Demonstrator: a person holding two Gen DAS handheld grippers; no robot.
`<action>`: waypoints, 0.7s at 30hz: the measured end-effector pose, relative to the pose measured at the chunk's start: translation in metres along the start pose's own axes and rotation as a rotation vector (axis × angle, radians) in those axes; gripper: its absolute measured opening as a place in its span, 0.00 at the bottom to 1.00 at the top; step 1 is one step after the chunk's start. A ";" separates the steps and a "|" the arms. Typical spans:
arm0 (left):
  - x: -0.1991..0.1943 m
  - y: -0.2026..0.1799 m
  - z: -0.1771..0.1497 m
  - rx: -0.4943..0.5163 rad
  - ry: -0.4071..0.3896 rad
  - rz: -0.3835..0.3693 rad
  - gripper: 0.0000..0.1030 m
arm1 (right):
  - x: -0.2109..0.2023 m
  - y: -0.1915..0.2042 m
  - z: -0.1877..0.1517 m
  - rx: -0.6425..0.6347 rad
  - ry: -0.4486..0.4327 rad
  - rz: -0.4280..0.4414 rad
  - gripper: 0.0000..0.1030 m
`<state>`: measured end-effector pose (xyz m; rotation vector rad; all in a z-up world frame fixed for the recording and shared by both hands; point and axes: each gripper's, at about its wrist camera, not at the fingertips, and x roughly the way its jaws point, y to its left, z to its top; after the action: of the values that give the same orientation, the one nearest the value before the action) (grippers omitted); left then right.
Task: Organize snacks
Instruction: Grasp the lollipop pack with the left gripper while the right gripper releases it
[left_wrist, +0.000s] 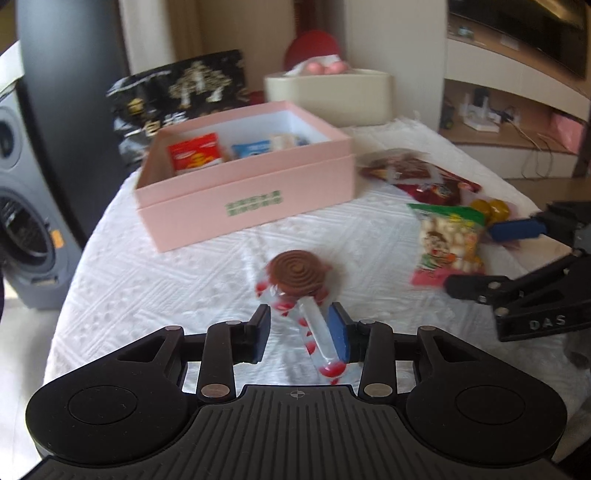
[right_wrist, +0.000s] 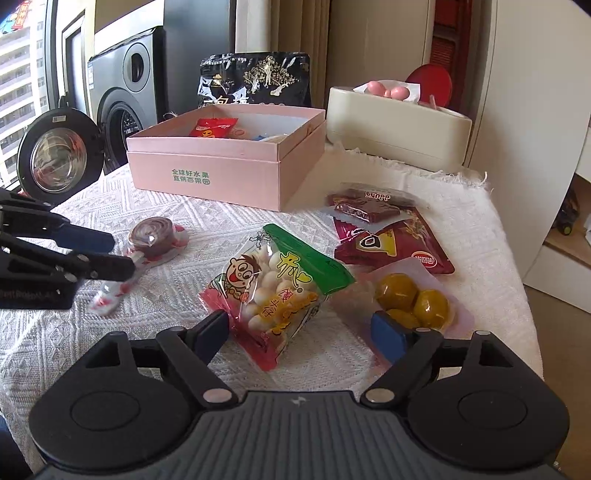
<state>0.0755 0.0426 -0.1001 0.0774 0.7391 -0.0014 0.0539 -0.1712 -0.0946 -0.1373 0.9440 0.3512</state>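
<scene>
An open pink box (left_wrist: 243, 199) (right_wrist: 221, 166) with several snack packs inside stands at the back of the white-clothed table. A brown spiral candy in a clear red-dotted wrapper (left_wrist: 297, 280) (right_wrist: 153, 236) lies in front of it. My left gripper (left_wrist: 301, 332) (right_wrist: 110, 253) is open, its jaws on either side of the wrapper's tail. My right gripper (right_wrist: 301, 332) (left_wrist: 480, 254) is open around the near end of a green-and-red bag of small white balls (right_wrist: 275, 291) (left_wrist: 448, 240).
Yellow plums in a clear pack (right_wrist: 413, 299), a dark red pack (right_wrist: 391, 247) and a brown bar (right_wrist: 365, 208) lie at the right. A cream container (right_wrist: 399, 125) and a black bag (right_wrist: 255, 79) stand behind the box. The table's right edge (right_wrist: 517, 280) is close.
</scene>
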 end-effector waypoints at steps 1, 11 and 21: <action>0.000 0.004 0.002 -0.016 0.000 0.012 0.41 | 0.000 0.000 0.000 0.003 0.001 0.000 0.83; 0.025 0.018 0.030 -0.139 0.005 -0.042 0.39 | 0.001 0.000 -0.001 0.004 0.004 0.005 0.85; 0.033 0.005 0.039 -0.085 0.023 -0.022 0.41 | 0.003 -0.003 -0.001 0.014 0.008 0.030 0.88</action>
<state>0.1263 0.0456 -0.0934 -0.0118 0.7618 0.0096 0.0560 -0.1732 -0.0975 -0.1117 0.9576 0.3722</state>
